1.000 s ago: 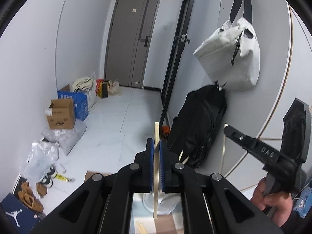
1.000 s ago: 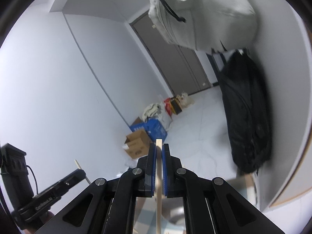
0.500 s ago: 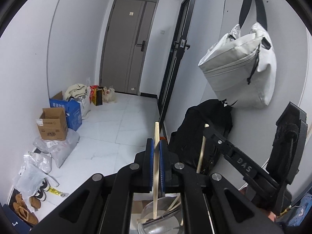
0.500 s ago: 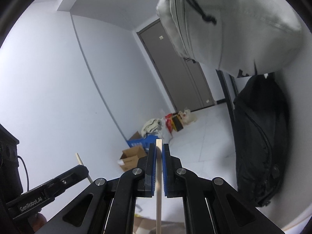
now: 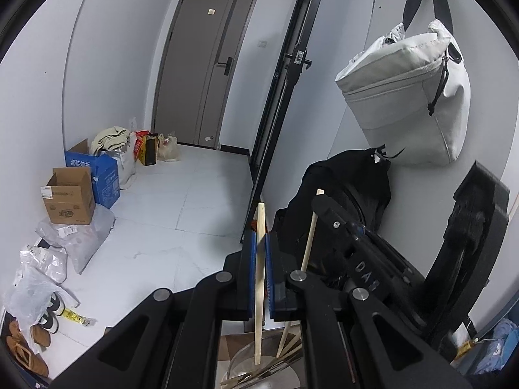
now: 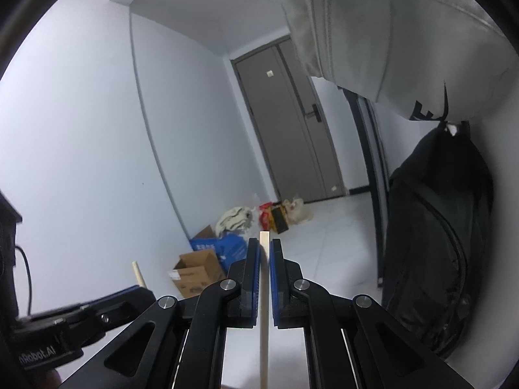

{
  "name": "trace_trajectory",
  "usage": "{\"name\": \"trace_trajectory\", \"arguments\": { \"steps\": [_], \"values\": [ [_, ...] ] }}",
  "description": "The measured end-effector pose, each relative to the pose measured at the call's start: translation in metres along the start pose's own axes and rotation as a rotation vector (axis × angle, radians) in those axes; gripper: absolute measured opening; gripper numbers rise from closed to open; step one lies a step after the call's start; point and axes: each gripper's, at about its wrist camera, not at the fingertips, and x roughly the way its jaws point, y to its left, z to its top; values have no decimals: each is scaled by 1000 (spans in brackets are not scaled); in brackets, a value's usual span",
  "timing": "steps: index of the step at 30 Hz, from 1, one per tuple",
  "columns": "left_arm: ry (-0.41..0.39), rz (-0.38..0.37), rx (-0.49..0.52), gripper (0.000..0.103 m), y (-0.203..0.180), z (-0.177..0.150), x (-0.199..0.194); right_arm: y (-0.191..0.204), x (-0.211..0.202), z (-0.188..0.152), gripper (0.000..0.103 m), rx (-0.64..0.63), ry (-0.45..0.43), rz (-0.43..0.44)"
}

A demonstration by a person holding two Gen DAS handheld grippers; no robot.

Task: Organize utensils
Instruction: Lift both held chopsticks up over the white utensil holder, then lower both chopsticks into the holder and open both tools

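Note:
My left gripper point(image 5: 258, 243) is shut on a pale wooden chopstick point(image 5: 259, 291) held upright. Its lower end hangs over a round metal holder point(image 5: 256, 363) at the bottom of the left wrist view, with several wooden sticks inside. My right gripper point(image 6: 264, 249) is shut on a second wooden chopstick point(image 6: 264, 317), also upright. The right gripper point(image 5: 327, 207) shows in the left wrist view just right of the left one, its chopstick point(image 5: 309, 233) slanting down toward the holder. The left gripper point(image 6: 129, 295) shows at the lower left of the right wrist view.
A grey bag point(image 5: 408, 97) hangs on the right wall above a black backpack point(image 5: 343, 194). Cardboard and blue boxes point(image 5: 69, 197), plastic bags and shoes point(image 5: 45, 321) lie along the left wall. A grey door point(image 5: 204, 74) stands at the far end.
Both grippers have tilted up and closed in on each other. The right gripper now sits close beside the left one, and the holder shows below the left chopstick.

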Motion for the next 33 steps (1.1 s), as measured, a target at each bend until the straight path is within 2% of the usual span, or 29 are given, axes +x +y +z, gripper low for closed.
{"name": "trace_trajectory", "arguments": {
  "steps": [6,9,21,25,33],
  "values": [
    [-40,-16,18,2,2,-10,1,5,7,-18,5,-29,-3,-13],
    [-32,-40,7,2,5,-13,4,5,2,-23,5,-25,-9,-5],
    [-25,-77,57,2,-2,-24,0,0,-11,-19,5,-69,-11,20],
    [-6,-96,88,2,-6,-28,0,0,-17,-18,5,-86,11,54],
    [113,-158,91,2,-6,-35,6,-7,-33,-32,6,-83,93,74]
  ]
}}
